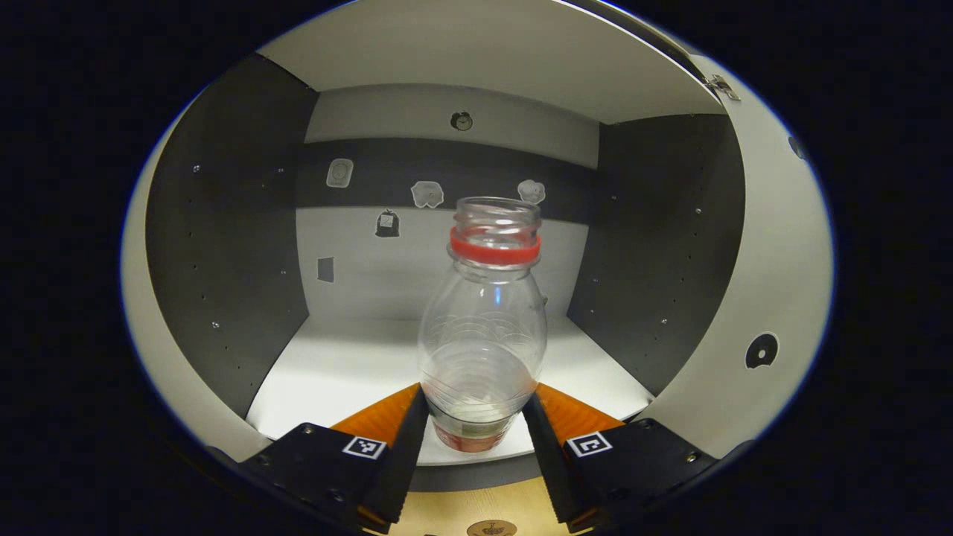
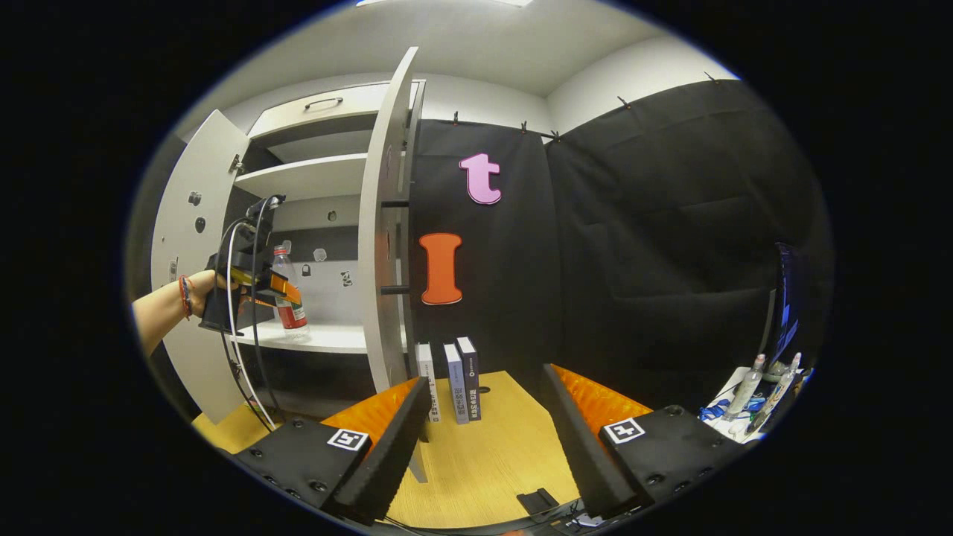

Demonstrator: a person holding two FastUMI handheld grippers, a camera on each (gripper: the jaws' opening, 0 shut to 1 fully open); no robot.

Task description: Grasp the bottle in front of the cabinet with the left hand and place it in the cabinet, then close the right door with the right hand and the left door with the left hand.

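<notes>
In the left gripper view, the left gripper sits at 6 o'clock, its two fingers pressed against either side of the bottle near its base, so it is clamped on the bottle. The bottle is clear, uncapped, with a red ring under its mouth and a red label at the bottom; it stands upright at the centre, over the front edge of the cabinet shelf. Dark side walls flank the shelf at 9 and 3 o'clock, and small stickers dot the back wall toward 12 o'clock.

In the right gripper view, a hand at 9 o'clock holds the left gripper with the bottle at the cabinet shelf, between the open left door and the open right door. Three books stand on the wooden table just right of the right door. The right gripper at 6 o'clock is spread wide, with nothing between its fingers.
</notes>
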